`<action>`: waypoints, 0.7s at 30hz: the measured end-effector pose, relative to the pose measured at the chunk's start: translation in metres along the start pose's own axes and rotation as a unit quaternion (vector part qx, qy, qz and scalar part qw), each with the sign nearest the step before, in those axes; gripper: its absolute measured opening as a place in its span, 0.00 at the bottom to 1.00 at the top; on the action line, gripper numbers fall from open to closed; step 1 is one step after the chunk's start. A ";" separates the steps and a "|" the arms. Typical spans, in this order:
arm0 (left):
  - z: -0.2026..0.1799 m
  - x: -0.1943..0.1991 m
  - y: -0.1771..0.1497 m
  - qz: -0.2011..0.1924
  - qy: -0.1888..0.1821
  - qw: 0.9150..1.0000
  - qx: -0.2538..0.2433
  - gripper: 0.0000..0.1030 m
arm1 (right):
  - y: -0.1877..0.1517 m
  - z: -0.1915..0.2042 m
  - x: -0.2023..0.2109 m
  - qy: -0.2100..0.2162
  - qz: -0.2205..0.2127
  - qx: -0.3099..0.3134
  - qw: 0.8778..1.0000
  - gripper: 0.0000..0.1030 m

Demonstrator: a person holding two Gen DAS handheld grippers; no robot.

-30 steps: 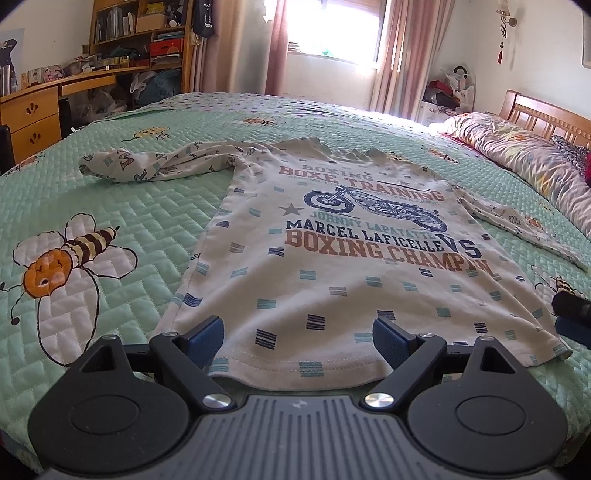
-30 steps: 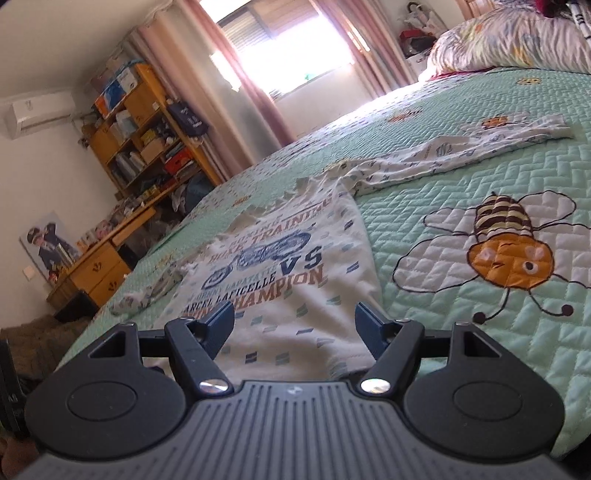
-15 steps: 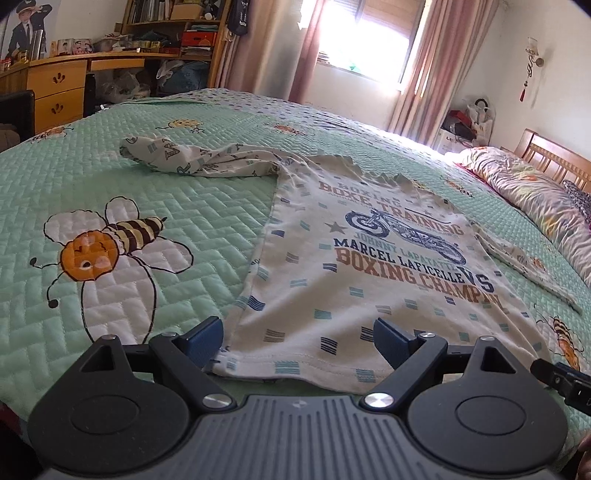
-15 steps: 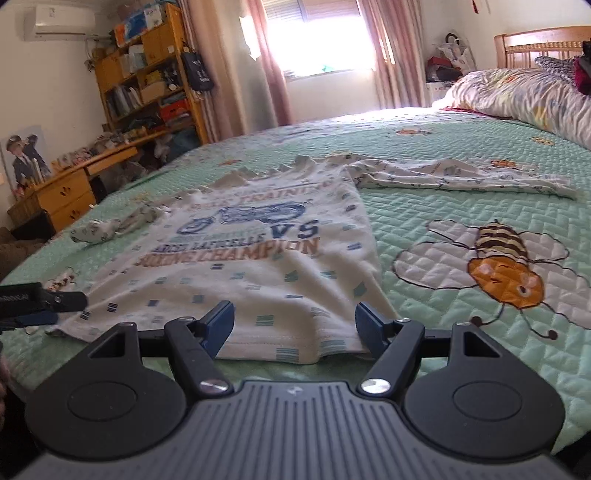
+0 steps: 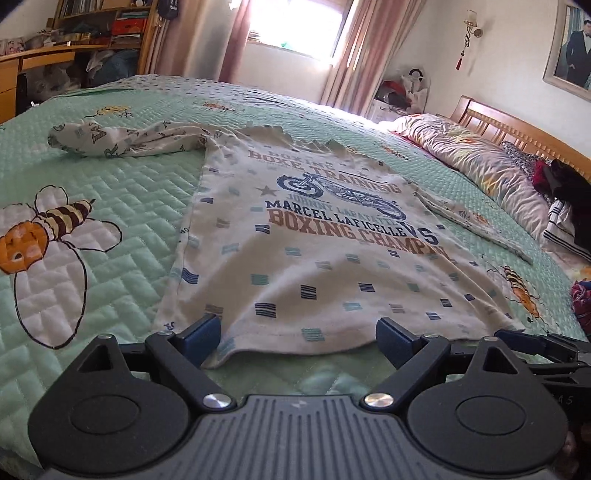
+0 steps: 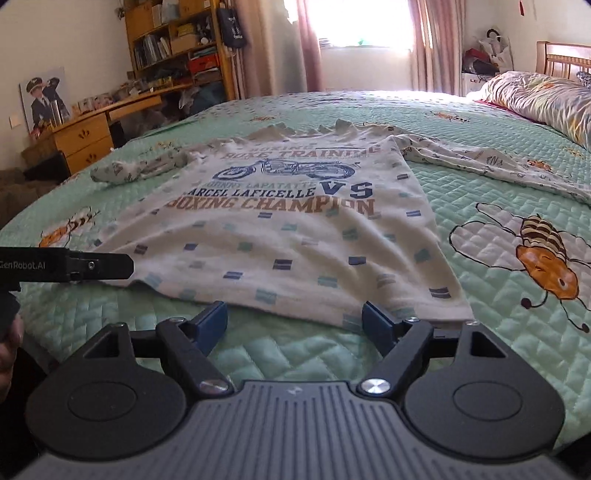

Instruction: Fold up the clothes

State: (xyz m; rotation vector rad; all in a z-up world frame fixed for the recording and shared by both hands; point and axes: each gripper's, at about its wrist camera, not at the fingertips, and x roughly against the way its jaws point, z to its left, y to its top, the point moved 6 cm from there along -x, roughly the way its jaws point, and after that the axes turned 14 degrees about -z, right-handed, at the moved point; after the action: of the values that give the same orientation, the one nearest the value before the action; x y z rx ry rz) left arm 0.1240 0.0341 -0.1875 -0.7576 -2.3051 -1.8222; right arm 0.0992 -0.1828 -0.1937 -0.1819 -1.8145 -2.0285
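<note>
Two grippers at one long-sleeved shirt (image 5: pixel 314 258), spread face up on the green quilted bed (image 5: pixel 110 206), collar toward the window (image 5: pixel 295 29), hem nearest. Far left: left sleeve (image 5: pixel 122 142) bunched and twisted away from the body, probably due for smoothing before any fold. Next along: left gripper (image 5: pixel 295 332) low at the left part of the hem, jaws wide apart, clamped on nothing, its left pad right by the corner of the cloth. Likely step in hand: taking the two hem corners. To do that well, come down close to the quilt, gather a small tuck of each corner with both layers together, and close firmly before lifting. Keep both hands level and in step, for an even rise with no diagonal crease. Avoid snagging the quilt along with the shirt. Right of centre: right gripper (image 6: pixel 293 319) just short of the hem toward the right corner, jaws apart and just opened wider, with only the hem edge and bare quilt between them. Far right: right sleeve (image 6: pixel 480 162) lying long and fairly flat. Readable on the chest, top down: "BOXE TRAINING" over a blue motorcycle, small "JOHNNY LAPATATTE", navy "MARCEL LAFICELLE VS", brown "BOXING CHAMPION". Readable too, in the right wrist view, on the side of the left gripper: "GenRobot.AI".
</note>
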 end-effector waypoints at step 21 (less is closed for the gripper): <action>0.029 0.030 0.027 -0.065 0.035 0.997 0.023 0.96 | 0.025 -0.035 0.036 -0.051 -0.053 0.005 0.997 0.80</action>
State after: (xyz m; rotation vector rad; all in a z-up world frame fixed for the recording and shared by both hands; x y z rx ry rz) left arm 0.1164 0.0750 -0.1605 -0.5390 -2.3936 -1.8083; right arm 0.0823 -0.2261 -0.1622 -0.1934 -1.9340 -2.1161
